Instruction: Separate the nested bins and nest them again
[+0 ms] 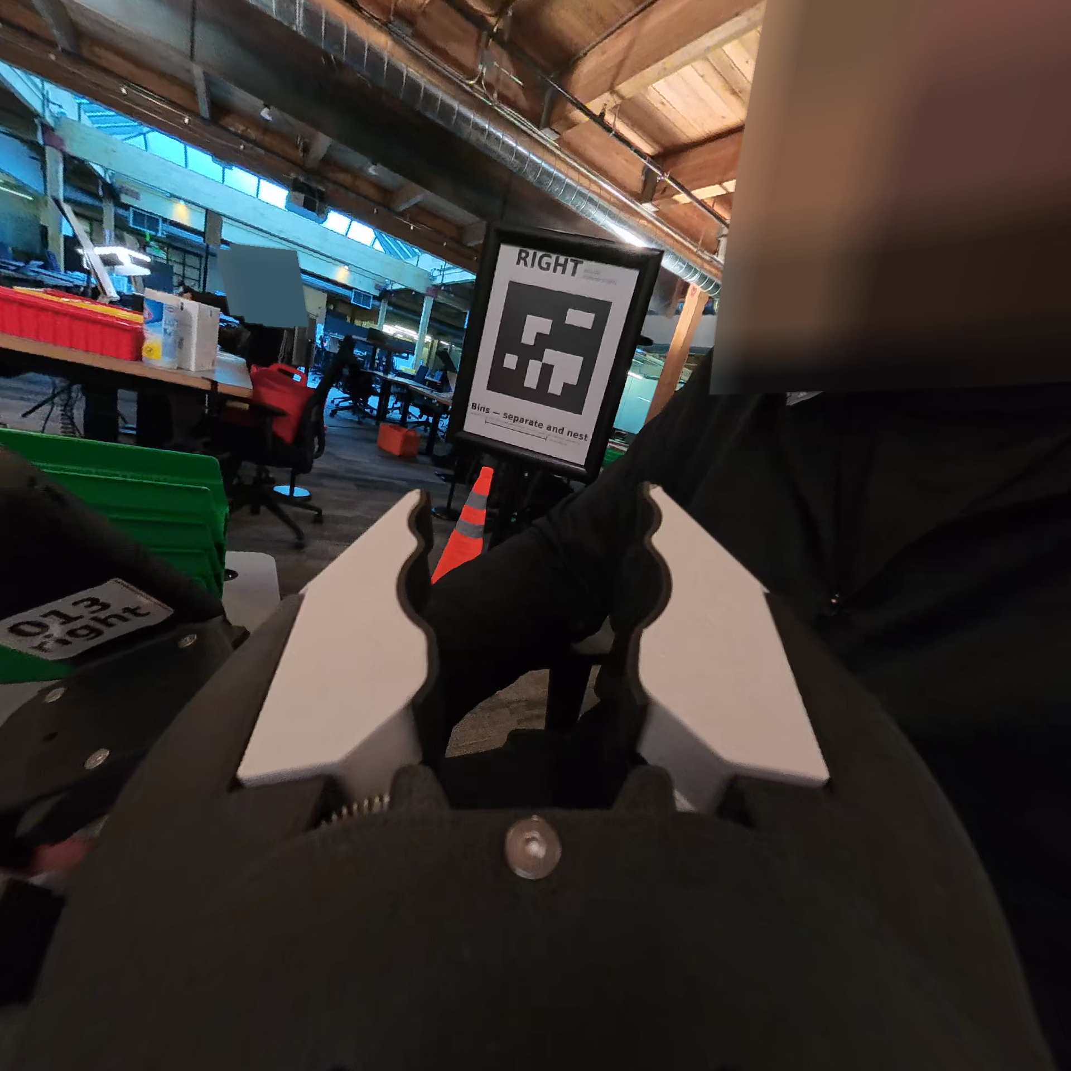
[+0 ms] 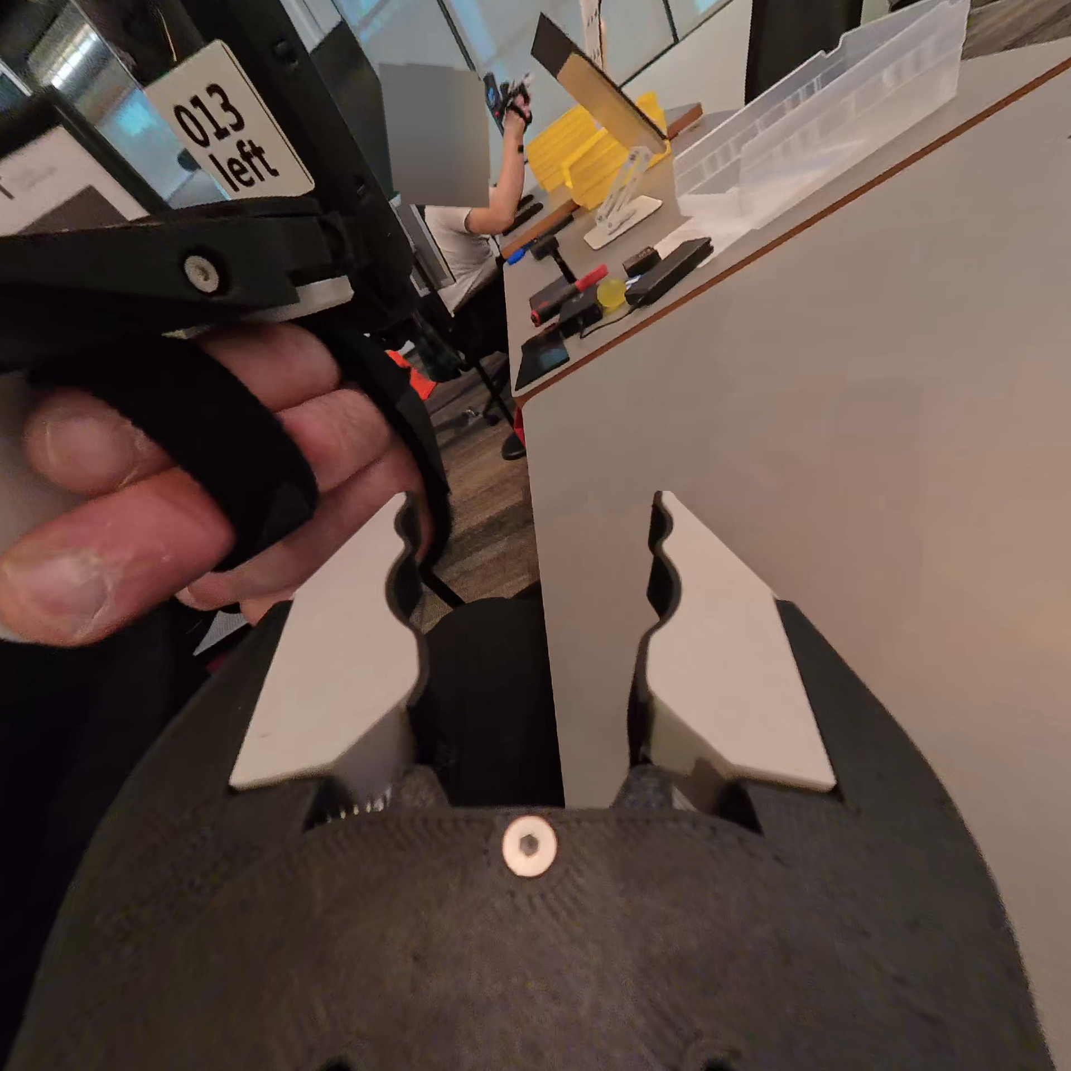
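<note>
A stack of nested green bins (image 1: 133, 498) stands at the left edge of the left wrist view, partly hidden behind the right gripper's black body (image 1: 87, 666). My left gripper (image 1: 536, 498) is open and empty, held in the air and pointing at a person's black sleeve (image 1: 521, 597). My right gripper (image 2: 533, 501) is open and empty, with the near corner of a grey table (image 2: 811, 463) in line with its gap. The left gripper's body (image 2: 174, 261), held by a hand (image 2: 145, 510), fills the upper left of the right wrist view. No green bin shows there.
A framed sign on a stand (image 1: 556, 353) and an orange traffic cone (image 1: 469, 527) stand ahead of the left gripper. A person in black (image 1: 869, 579) fills the right. Clear plastic bins (image 2: 811, 133), yellow bins (image 2: 579, 156) and small devices (image 2: 608, 290) lie on the tables.
</note>
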